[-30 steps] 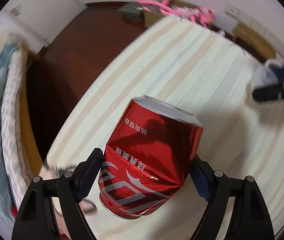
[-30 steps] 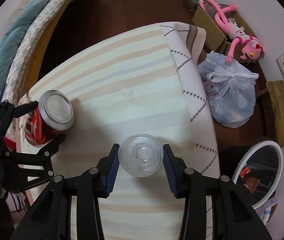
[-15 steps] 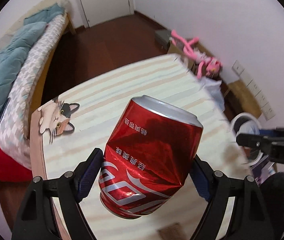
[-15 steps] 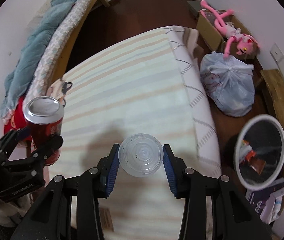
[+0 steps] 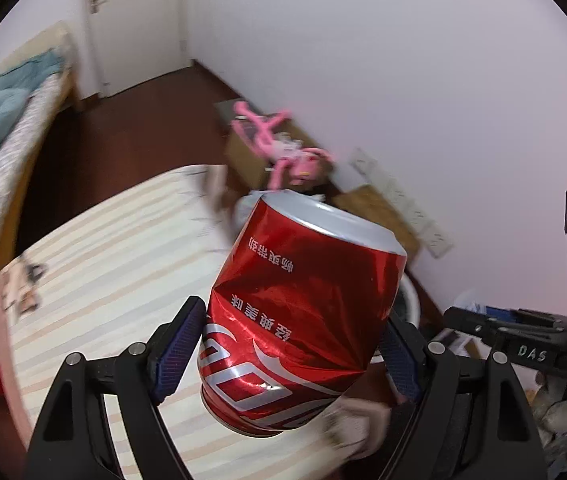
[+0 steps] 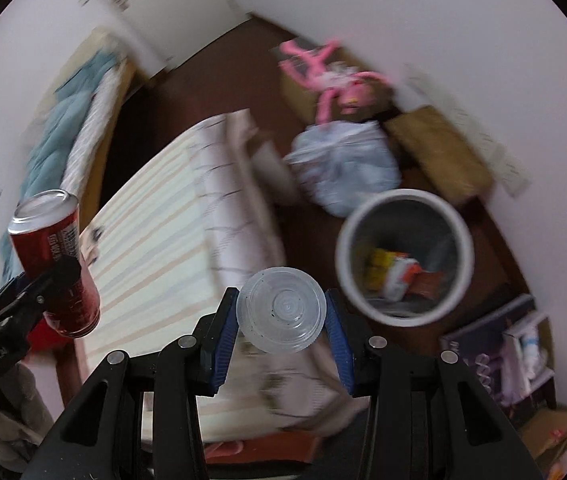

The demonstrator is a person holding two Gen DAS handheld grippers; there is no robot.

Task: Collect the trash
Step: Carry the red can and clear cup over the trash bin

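while clamped, red can (image 5: 299,316), clear cup (image 6: 281,310)

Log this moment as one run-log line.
left gripper: shut on red can | right gripper: shut on clear plastic cup | white bin: open, holds trash

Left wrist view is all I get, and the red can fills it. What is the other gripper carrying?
Observer: The right gripper is shut on a clear plastic cup.
Operator: Where would that trash go? I only see a sliver of something white behind my can.
Observer: That is a white-rimmed bin on the floor, right of the striped table.
Operator: Is it empty?
Observer: No, yellow and orange wrappers lie at its bottom.
Operator: Anything else by the bin?
Observer: A tied pale blue bag sits just beyond it.
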